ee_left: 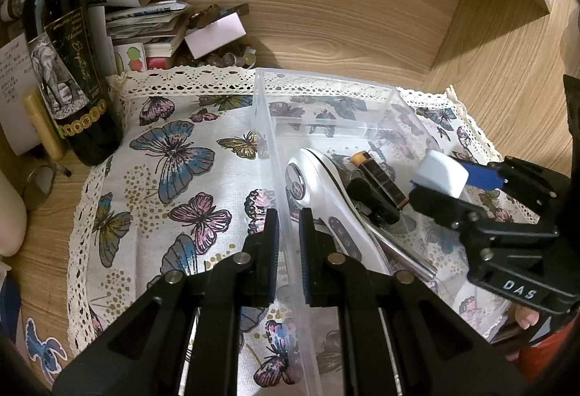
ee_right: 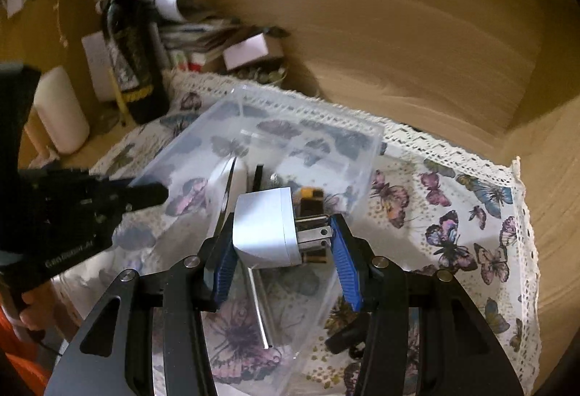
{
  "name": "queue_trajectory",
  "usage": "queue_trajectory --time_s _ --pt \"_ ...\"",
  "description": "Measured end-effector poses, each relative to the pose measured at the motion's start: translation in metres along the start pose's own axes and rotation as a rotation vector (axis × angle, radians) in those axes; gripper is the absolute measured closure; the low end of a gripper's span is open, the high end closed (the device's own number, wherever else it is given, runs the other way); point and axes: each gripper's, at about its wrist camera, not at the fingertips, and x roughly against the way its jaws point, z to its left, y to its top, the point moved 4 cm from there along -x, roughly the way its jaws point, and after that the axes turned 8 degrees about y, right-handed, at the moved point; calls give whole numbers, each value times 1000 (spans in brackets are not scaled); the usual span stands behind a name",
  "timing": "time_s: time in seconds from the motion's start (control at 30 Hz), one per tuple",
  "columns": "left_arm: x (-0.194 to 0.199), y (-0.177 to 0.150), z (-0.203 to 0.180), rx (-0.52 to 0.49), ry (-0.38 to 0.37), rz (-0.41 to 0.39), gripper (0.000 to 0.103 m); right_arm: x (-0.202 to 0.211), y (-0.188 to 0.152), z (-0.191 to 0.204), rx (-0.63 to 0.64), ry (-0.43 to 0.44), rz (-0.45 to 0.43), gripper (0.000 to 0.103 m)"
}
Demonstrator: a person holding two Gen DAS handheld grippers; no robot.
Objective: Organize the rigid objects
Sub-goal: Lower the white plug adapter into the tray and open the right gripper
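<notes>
A clear plastic box [ee_left: 328, 80] stands on the butterfly cloth and also shows in the right wrist view [ee_right: 308, 131]. My left gripper [ee_left: 289, 236] is shut on the box's left wall. Inside lie a white handheld device [ee_left: 326, 186], a black-and-gold tube [ee_left: 380, 178] and a metal rod [ee_left: 402, 251]. My right gripper [ee_right: 282, 244] is shut on a white plug adapter [ee_right: 264, 229], which it holds above the box, prongs against the right pad. The adapter [ee_left: 440, 175] also shows in the left wrist view.
A dark wine bottle [ee_left: 69, 70] stands at the cloth's back left, beside stacked papers and cards [ee_left: 145, 23] and a white box [ee_left: 214, 33]. A white cylinder [ee_right: 61, 109] stands left of the bottle. Wooden walls enclose the back and right.
</notes>
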Motion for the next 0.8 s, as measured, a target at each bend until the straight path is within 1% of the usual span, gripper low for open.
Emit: queue_trajectory --time_s 0.2,0.33,0.4,0.53,0.67,0.8 --pt "0 0 0 0 1 -1 93 -8 0 -1 2 5 37 58" --pt "0 0 0 1 -1 -1 93 -7 0 0 9 -4 36 57" --pt "0 0 1 2 -1 -1 93 -6 -1 -1 1 13 34 55" --pt "0 0 0 -1 1 -1 93 2 1 -1 -9 13 5 47" --pt "0 0 1 0 0 -1 93 14 4 -4 -14 6 -25 46" --pt "0 0 1 -2 1 -2 93 29 5 -12 -26 -20 -56 44"
